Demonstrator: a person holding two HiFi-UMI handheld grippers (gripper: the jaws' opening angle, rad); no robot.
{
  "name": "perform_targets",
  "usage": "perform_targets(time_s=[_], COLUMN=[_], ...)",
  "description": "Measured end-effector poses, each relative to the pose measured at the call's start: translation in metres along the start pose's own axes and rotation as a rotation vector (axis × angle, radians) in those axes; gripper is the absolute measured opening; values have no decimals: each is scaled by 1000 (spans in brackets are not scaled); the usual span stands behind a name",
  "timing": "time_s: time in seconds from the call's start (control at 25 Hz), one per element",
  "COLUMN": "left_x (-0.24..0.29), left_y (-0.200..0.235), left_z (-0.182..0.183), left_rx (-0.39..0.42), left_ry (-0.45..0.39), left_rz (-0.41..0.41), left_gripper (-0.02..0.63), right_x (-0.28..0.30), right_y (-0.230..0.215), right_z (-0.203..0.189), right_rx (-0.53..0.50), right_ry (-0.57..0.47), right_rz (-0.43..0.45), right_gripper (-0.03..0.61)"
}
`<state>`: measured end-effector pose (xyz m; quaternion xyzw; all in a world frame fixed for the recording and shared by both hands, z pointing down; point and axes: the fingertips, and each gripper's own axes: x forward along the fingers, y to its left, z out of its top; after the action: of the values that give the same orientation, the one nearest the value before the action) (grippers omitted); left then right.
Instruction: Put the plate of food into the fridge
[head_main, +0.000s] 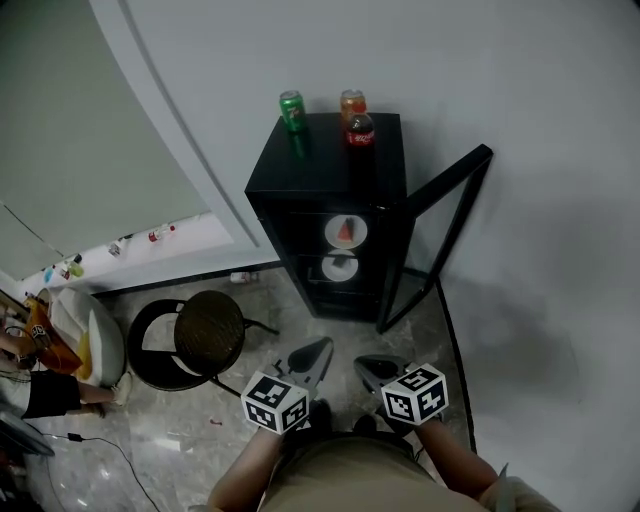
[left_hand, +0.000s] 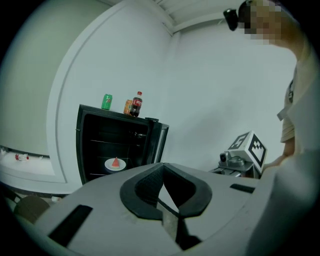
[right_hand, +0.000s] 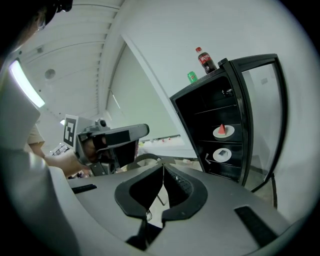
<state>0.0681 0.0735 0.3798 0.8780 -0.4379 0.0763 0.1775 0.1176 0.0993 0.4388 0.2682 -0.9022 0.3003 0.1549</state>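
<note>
Grey and black, the left gripper (head_main: 318, 350) and the right gripper (head_main: 363, 365) sit side by side close in front of the person's waist. Each has its jaws pressed together on nothing, which fits hands with nothing to carry at the moment. Just beyond them to the left, a round dark stool (head_main: 208, 332) stands on the marble-patterned floor (head_main: 180, 440), off the line to the appliance ahead. Farther on, against the pale wall (head_main: 520, 80), is the small black fridge (head_main: 325, 170), its glass door (head_main: 450, 220) swung wide to the right so the shelves can be reached. Inside, the upper plate (head_main: 345, 232) carries a red wedge of food, and the lower plate (head_main: 340, 267) on the shelf beneath holds something smaller and darker that I cannot identify. The plate of food therefore looks already stowed, and what seems left is closing the door. On the fridge's top, out of the way, stand a green can (head_main: 292, 110), an orange can (head_main: 351, 101) and a cola bottle (head_main: 360, 130).
</note>
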Motion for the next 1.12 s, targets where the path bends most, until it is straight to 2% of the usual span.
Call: perform_targets(time_s=[0.4,0.64,0.8,1.12], left_x=[-18,-44,-59,-100], left_y=[19,51,66,117], left_z=[-13,-10,-7,-14], left_rx=[-23,-71,-92,-144], left_ry=[24,-20,-50,-77], left_rz=[0,10,-12,-12], left_gripper=[9,9,9,9], right_x=[18,41,57,102], right_y=[13,37,58,98], right_z=[3,10,14,15], right_rx=[-43,-93,-126,-144], right_ry=[34,67,85,109], right_rz=[-1,-33,-50,-76], right_gripper=[21,21,21,21])
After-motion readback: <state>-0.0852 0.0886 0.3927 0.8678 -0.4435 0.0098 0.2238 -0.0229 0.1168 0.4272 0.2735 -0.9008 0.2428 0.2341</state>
